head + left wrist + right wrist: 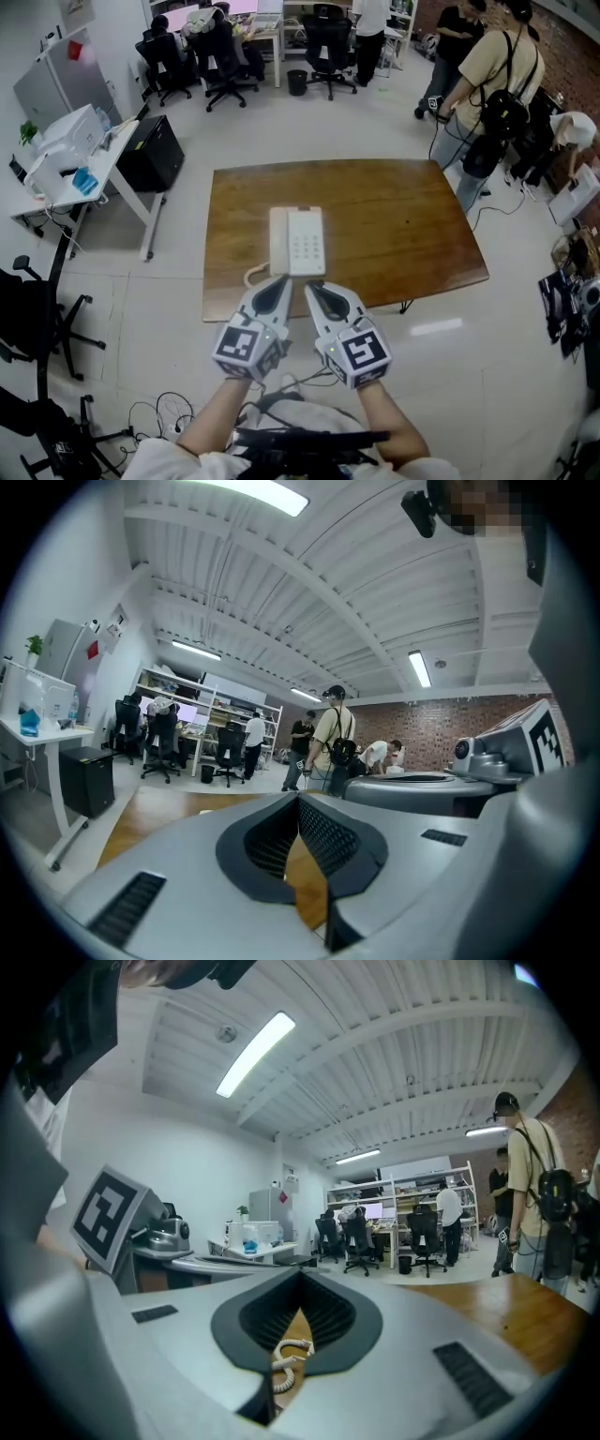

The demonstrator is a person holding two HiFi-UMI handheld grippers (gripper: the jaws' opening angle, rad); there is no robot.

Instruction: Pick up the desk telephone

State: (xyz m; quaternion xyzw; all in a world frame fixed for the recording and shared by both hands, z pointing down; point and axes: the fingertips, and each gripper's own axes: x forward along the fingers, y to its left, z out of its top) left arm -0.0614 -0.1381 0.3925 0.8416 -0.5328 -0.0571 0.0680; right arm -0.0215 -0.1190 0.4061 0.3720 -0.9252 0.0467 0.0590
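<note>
A white desk telephone [296,241] lies on the brown wooden table [394,225], near its front edge, handset on the left side. Its coiled cord [255,275] curls off the near left corner. Both grippers hover side by side just in front of the phone, pointing at it. My left gripper [280,282] is shut and empty; its own view shows only bare table wood [305,878] under the closed jaws. My right gripper [313,287] is also shut and empty, and the coiled cord [287,1358] shows below its closed jaws.
A white desk with a printer [66,141] and a black cabinet [152,152] stand to the left. People [487,66] stand past the table's far right corner. Office chairs [225,56] are at the back. Cables [159,412] lie on the floor near my feet.
</note>
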